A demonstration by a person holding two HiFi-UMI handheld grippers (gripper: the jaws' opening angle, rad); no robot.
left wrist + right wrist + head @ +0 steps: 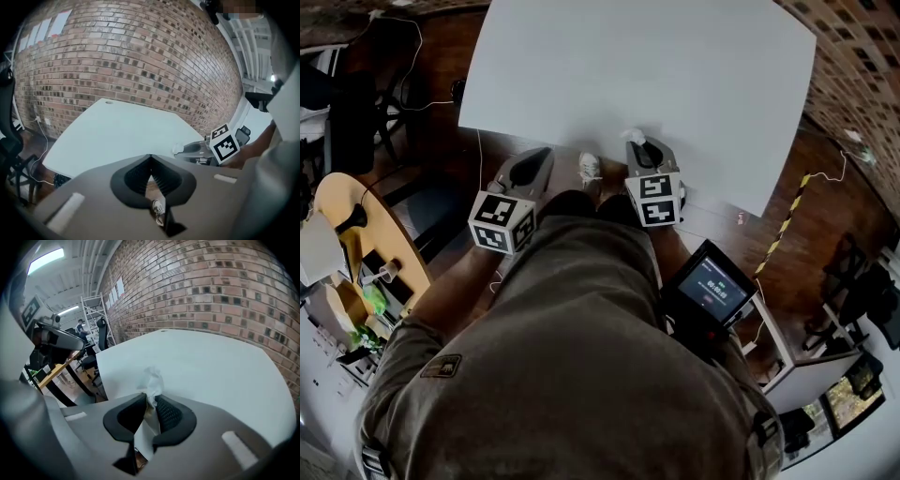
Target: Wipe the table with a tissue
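Presently held: tissue (151,379), clamped in my right gripper (151,401), wad poking past the tips, at the near edge of the counter (656,75).
Left gripper (150,165): jaws together, empty, just short of that edge.
Risk one: I judge the small pinch may slip under drag.
Risk two: bare tips scraping the counter if I tilt too steeply.

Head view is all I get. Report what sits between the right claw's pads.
Observer: A crumpled white tissue, pinched in the right claw, sticks out past the tips.
Operator: Now check the left claw.
Observer: The left claw is shut, pads together, nothing between them.
Operator: Describe the table's far end.
Observer: A small round mark sits near the white table's far edge, with a brick wall behind it.
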